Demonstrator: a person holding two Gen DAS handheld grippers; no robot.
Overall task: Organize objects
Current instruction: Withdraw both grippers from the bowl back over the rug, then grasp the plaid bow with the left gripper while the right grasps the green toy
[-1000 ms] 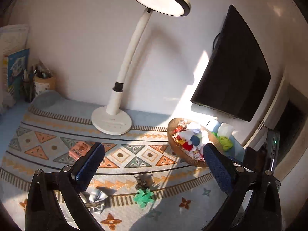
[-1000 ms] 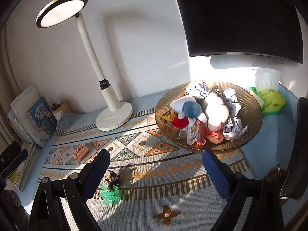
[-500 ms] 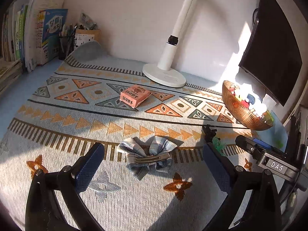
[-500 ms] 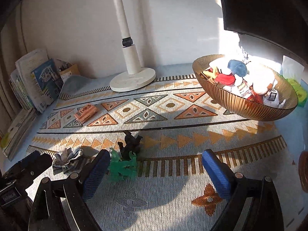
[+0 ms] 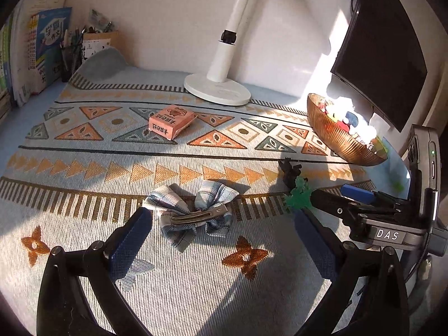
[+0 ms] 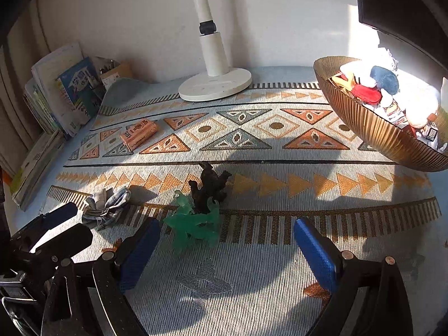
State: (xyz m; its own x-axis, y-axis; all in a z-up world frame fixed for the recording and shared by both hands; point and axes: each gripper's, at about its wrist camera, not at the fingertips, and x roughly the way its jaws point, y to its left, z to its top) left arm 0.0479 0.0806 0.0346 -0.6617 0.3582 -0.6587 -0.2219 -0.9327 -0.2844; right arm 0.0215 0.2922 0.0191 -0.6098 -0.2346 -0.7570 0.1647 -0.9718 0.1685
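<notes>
Clutter sits scattered across the patterned mat (image 5: 84,151), and the copper-coloured ribbed bowl (image 6: 375,128) serves as the landmark for all of it. The bowl is already heaped with soft toys and small packets, so I judge it to be the collecting place, with four loose things left on the mat to the left of it. Nearest the bowl, though still apart from it, stand a dark toy figure (image 6: 210,186) and a translucent green toy figure (image 6: 193,222), touching each other. Farther from the bowl lies a plaid bow hair clip (image 5: 193,211), clasp side up. Farthest from the bowl, out toward the white desk lamp base (image 5: 217,91), rests an orange box (image 5: 170,121).

The left gripper (image 5: 221,236) hangs low over the mat with its fingers pointing forward and slightly down, its jaws spread wide and holding nothing; the bow clip lies between the blue pads (image 5: 131,240), just ahead of them, which suggests it is lined up for a pick. The right gripper (image 6: 226,247) is posed the same way, low and level, jaws wide apart and empty, with the green figure just ahead of its left pad. From the left wrist view the right gripper's body lies between the green figure and the bowl, so each hand seems to take the item on its own side
</notes>
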